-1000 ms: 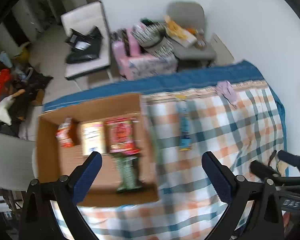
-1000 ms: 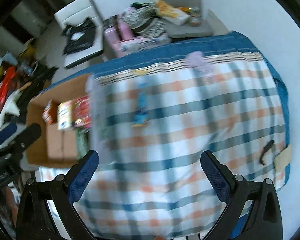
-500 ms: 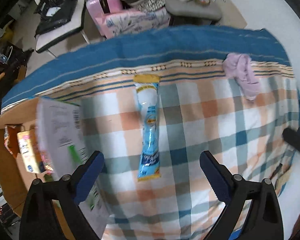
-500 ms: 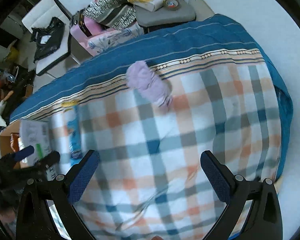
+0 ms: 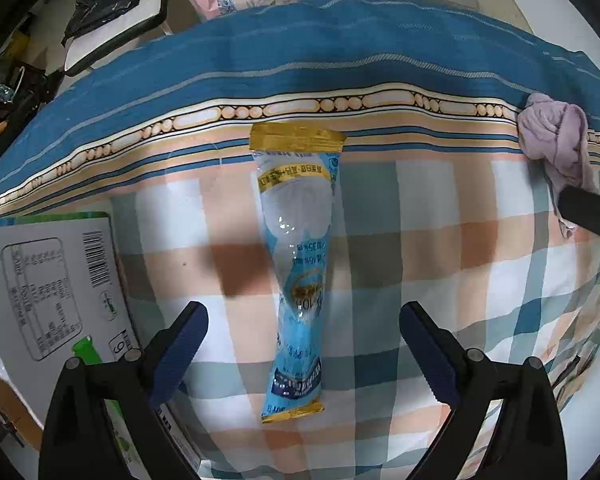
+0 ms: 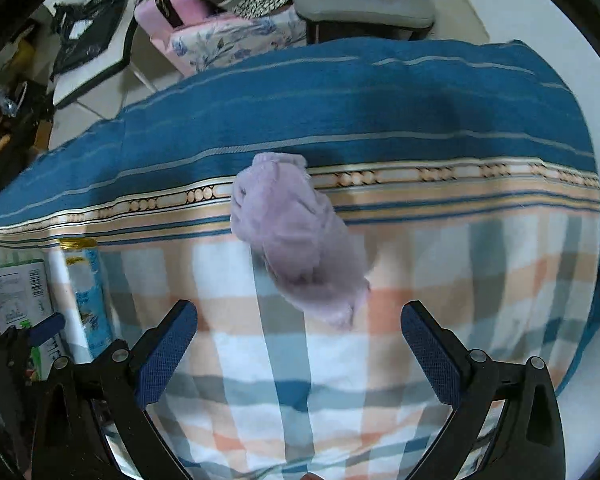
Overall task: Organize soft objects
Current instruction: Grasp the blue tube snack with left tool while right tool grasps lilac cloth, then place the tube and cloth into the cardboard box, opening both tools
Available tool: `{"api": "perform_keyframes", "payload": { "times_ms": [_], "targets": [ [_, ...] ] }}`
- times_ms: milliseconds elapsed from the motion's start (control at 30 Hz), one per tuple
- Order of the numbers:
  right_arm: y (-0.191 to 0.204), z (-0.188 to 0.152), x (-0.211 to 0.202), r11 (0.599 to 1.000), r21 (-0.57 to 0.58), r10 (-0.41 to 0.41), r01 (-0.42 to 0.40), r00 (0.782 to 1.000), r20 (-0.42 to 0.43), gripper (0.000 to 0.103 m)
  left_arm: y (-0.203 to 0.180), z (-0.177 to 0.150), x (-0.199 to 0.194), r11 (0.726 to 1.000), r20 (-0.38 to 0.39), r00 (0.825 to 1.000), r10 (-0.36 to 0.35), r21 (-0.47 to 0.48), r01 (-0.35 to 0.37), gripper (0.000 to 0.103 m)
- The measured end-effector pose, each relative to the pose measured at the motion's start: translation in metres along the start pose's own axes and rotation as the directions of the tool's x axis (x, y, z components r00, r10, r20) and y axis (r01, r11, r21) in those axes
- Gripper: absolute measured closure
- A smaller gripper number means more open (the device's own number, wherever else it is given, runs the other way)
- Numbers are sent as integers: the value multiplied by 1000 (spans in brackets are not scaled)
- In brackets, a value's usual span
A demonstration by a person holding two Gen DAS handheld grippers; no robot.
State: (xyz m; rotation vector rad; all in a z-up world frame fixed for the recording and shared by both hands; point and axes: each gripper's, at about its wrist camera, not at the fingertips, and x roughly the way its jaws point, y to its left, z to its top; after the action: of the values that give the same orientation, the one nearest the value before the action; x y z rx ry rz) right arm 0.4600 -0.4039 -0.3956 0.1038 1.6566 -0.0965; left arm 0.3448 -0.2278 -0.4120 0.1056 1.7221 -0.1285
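In your left wrist view, the left tongs (image 5: 300,354) have swung off the brown cardboard box of snacks they looked into 1 s ago and now hang spread and empty over the long blue-and-clear plastic snack pouch with a yellow top (image 5: 296,264), which lies lengthwise on the checked orange, white and teal bedspread (image 5: 440,216), its lower end between the fingers. A white printed carton flap (image 5: 48,280) sits just left. In your right wrist view, the right tongs (image 6: 300,350) are likewise spread and holding nothing, with the crumpled lilac cloth (image 6: 296,236) just ahead, where 1 s ago it was far off. Both pickups look lined up; closing comes next.
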Motion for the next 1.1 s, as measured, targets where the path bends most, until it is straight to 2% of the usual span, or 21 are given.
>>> {"api": "perform_keyframes", "payload": {
  "times_ms": [100,267,333,367,400,467,500,567,600,700,933,1100],
  "targets": [
    [2,10,11,1000,-2,-3,3,1000,-15,0,-2,1,5,1000,0,1000,-5,3,5,8],
    [0,21,24,1000,11,-16,16,999,-28,1,-6,0,13,1000,-11,1000,-20,-1,20,37],
    [-1,24,29,1000,17,-11,11,999,-35,2,-7,-1,16,1000,-12,1000,-24,-2,24,44],
    [-1,26,30,1000,22,-12,13,999,-37,6,-7,0,16,1000,-13,1000,-25,-2,25,48],
    [-1,28,32,1000,26,-9,10,999,-38,15,-6,5,14,1000,-15,999,-29,-2,29,50],
    [-1,30,37,999,36,-3,5,999,-54,28,-6,7,15,999,-13,999,-32,-2,32,63],
    [-1,30,39,999,43,-5,8,998,-58,35,-7,7,14,999,-11,999,-34,-2,34,65],
    [-1,30,41,999,48,-19,22,998,-61,46,-11,9,15,999,-3,999,-33,2,33,80],
    [-2,30,40,998,49,-23,26,998,-58,51,-11,10,14,999,1,999,-34,3,34,81],
    [-1,31,41,998,54,-33,36,998,-56,54,-11,13,10,1000,8,1000,-27,5,27,84],
    [7,27,40,997,37,-70,72,996,-57,56,-11,11,3,1000,29,999,-24,2,24,88],
    [7,16,26,995,58,-76,78,997,-32,57,-12,6,-24,999,72,997,-37,-2,37,89]
  ]
}}
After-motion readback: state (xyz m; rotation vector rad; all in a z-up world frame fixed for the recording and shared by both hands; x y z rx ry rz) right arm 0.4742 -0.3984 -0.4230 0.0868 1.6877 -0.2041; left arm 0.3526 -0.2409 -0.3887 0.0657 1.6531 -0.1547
